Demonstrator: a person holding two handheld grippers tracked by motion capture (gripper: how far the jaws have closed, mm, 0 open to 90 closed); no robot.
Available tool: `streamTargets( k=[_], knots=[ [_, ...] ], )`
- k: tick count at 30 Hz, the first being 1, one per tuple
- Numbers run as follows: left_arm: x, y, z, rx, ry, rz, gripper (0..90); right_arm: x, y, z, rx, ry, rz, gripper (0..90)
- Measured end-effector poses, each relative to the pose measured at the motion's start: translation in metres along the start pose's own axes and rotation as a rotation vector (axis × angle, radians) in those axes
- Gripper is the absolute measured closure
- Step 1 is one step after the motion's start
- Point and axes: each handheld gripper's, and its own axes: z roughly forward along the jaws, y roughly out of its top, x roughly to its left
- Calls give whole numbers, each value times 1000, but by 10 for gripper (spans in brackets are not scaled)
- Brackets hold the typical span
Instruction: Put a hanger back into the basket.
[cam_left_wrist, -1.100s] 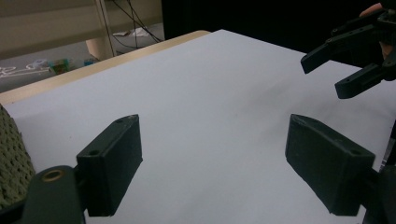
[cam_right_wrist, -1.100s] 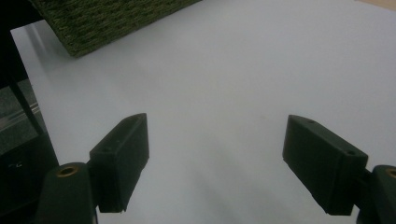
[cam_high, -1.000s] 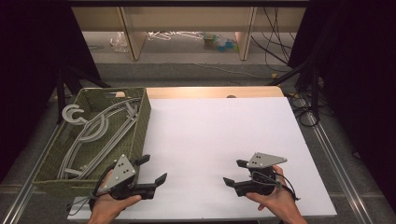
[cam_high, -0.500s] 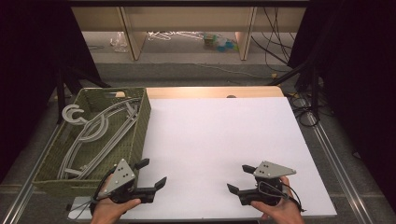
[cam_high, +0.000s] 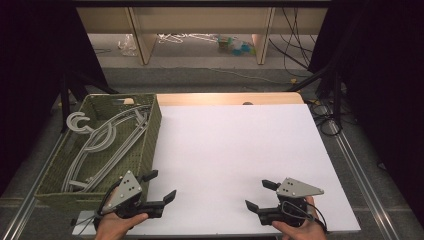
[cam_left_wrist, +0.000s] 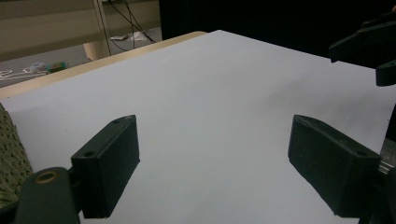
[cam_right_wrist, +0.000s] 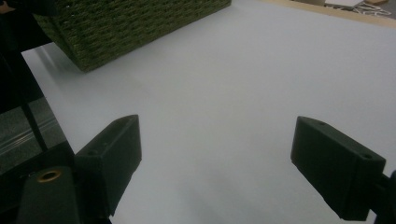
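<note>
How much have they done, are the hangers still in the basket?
Nothing looks done yet. The grey hangers all lie in the green basket. The left gripper and right gripper are open, holding nothing, low over the white table. All hanger handling remains.

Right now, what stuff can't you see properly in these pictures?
- Grey hangers in the green basket, high view: tangled, so their number is unclear.
- Basket in the right gripper view: the top edge crops it, contents unseen.
- Clutter on the floor beyond the table, high view: too small to name.
</note>
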Motion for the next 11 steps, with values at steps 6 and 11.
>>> streamTargets(
  k=[6, 11],
  knots=[
    [-1, 1, 1, -3, -11, 11, 164, 1, 0, 0, 1, -9, -1, 170],
    [-1, 1, 1, -7, -8, 12, 164, 1, 0, 1, -3, 0, -4, 170]
  ],
)
